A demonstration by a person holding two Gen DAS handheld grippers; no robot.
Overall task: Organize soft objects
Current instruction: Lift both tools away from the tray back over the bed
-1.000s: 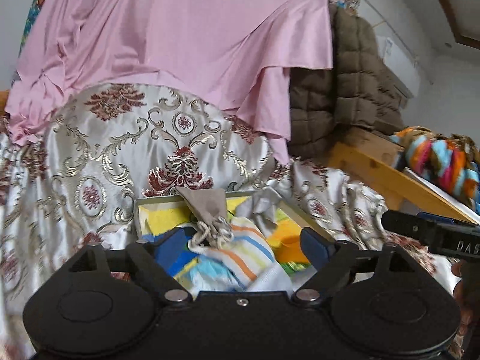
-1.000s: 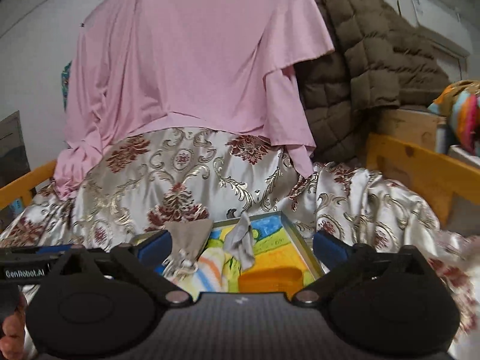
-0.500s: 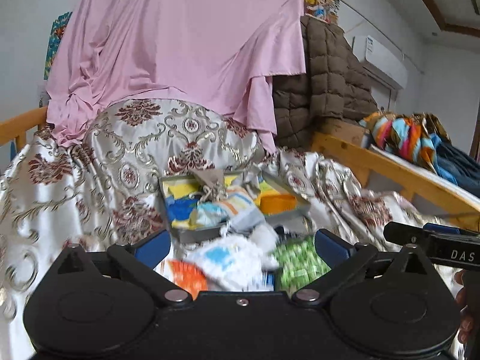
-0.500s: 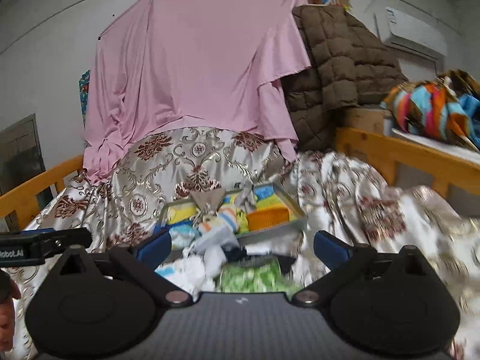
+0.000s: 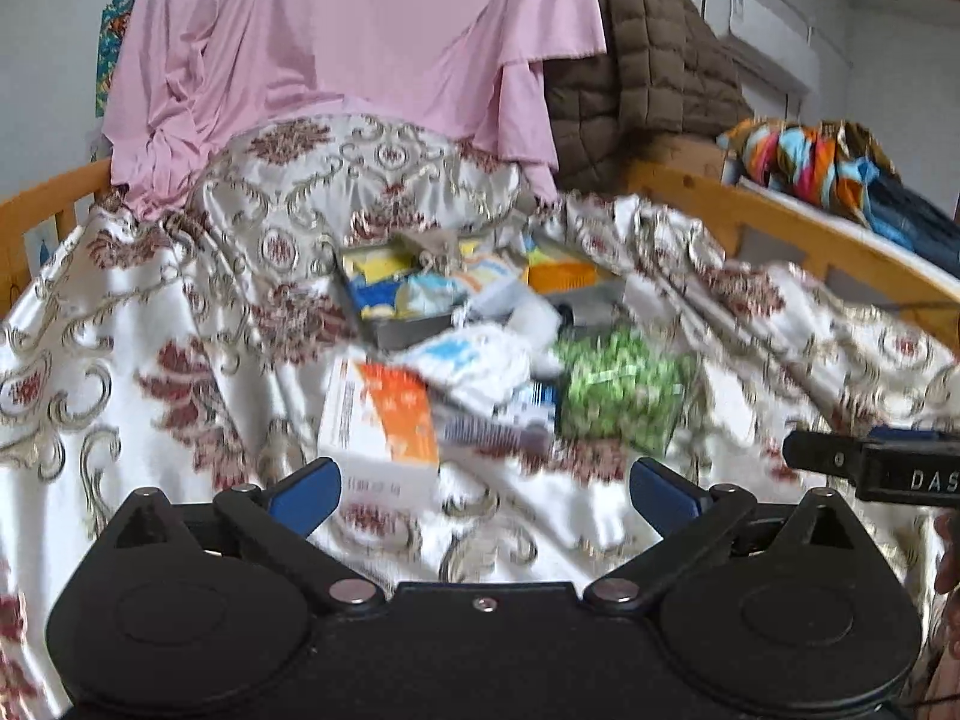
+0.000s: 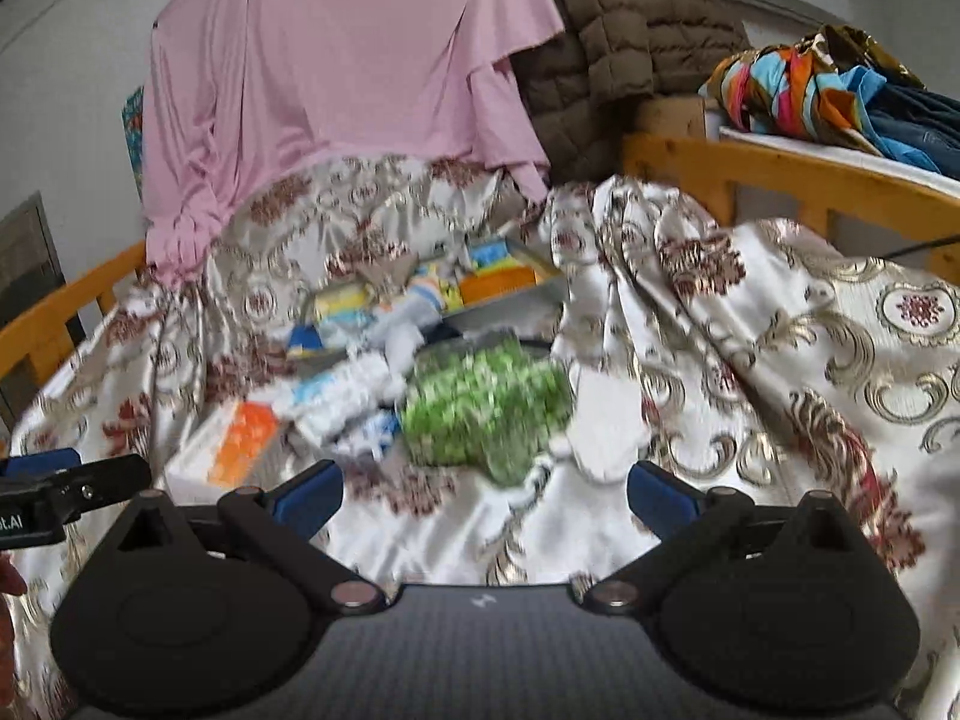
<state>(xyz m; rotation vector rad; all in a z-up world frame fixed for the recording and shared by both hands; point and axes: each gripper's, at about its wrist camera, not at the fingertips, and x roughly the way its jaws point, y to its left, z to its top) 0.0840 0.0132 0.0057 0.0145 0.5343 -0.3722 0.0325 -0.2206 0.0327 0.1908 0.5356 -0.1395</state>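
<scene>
A grey tray (image 5: 414, 329) (image 6: 510, 306) heaped with coloured soft cloths lies on the patterned bedspread. In front of it sit a white and orange box (image 5: 384, 420) (image 6: 234, 444), a white and blue packet (image 5: 474, 360) (image 6: 342, 390) and a green speckled soft bag (image 5: 618, 390) (image 6: 480, 408). My left gripper (image 5: 483, 489) stands open, well short of the box, nothing between its blue pads. My right gripper (image 6: 483, 489) is open too, short of the green bag, and empty. Each gripper's edge shows in the other's view.
A gold and maroon patterned bedspread (image 5: 150, 330) (image 6: 780, 360) covers the bed inside a wooden rail (image 5: 798, 234) (image 6: 780, 174). A pink sheet (image 5: 336, 42) and a brown quilted coat (image 5: 648, 60) hang behind. Colourful folded clothes (image 6: 828, 84) lie on the right shelf.
Both grippers have drawn back from the tray, which now sits farther away. The box, packet and green bag in front of it have come into view.
</scene>
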